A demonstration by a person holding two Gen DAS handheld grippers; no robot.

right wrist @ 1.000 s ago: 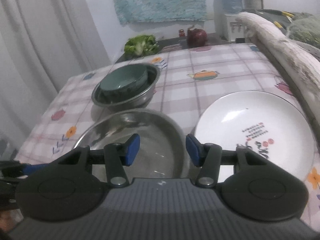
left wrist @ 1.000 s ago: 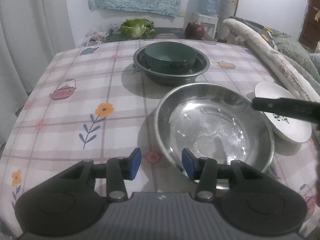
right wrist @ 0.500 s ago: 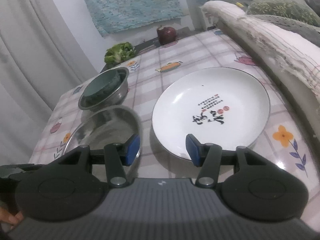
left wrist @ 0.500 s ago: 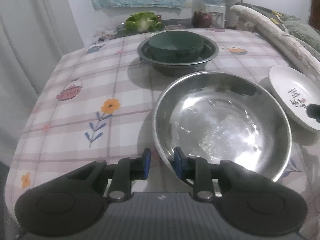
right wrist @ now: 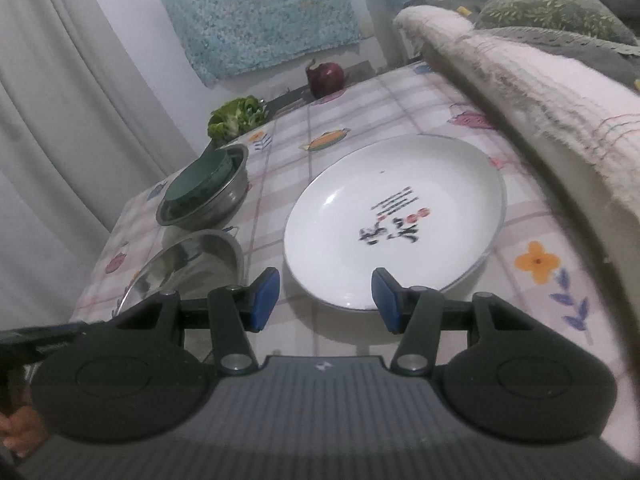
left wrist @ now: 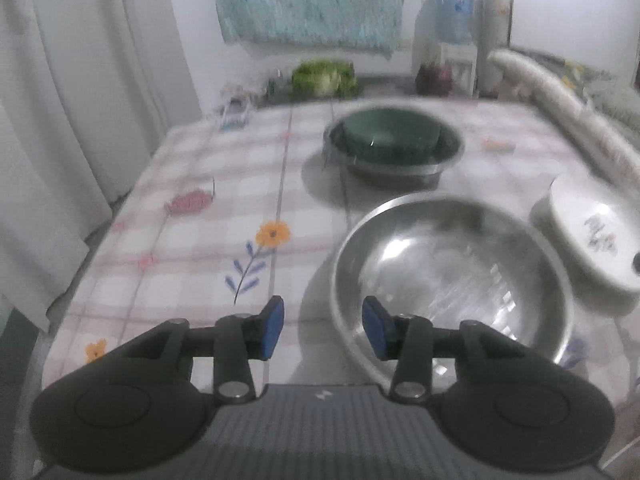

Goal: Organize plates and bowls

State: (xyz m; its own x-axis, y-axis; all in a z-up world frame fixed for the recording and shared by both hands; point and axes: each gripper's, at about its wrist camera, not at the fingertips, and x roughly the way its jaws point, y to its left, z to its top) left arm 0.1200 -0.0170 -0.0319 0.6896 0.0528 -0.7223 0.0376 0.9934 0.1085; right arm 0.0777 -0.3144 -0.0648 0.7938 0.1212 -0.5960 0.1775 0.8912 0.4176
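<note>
Your left gripper (left wrist: 323, 327) is opening, empty, at the near rim of the steel bowl (left wrist: 452, 280); your right gripper (right wrist: 325, 300) gapes, empty, before the white plate (right wrist: 394, 224); grab too shallowly and the slick rim may slip and clatter against its neighbour.

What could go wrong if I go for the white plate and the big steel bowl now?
1. The white plate lies flat on the tablecloth; the right gripper, open, may push its near rim instead of catching it.
2. The left gripper, jaws opening, straddles the large steel bowl's rim; a thin, slick rim could slip.
3. Plate and bowl sit close together and may knock.
</note>
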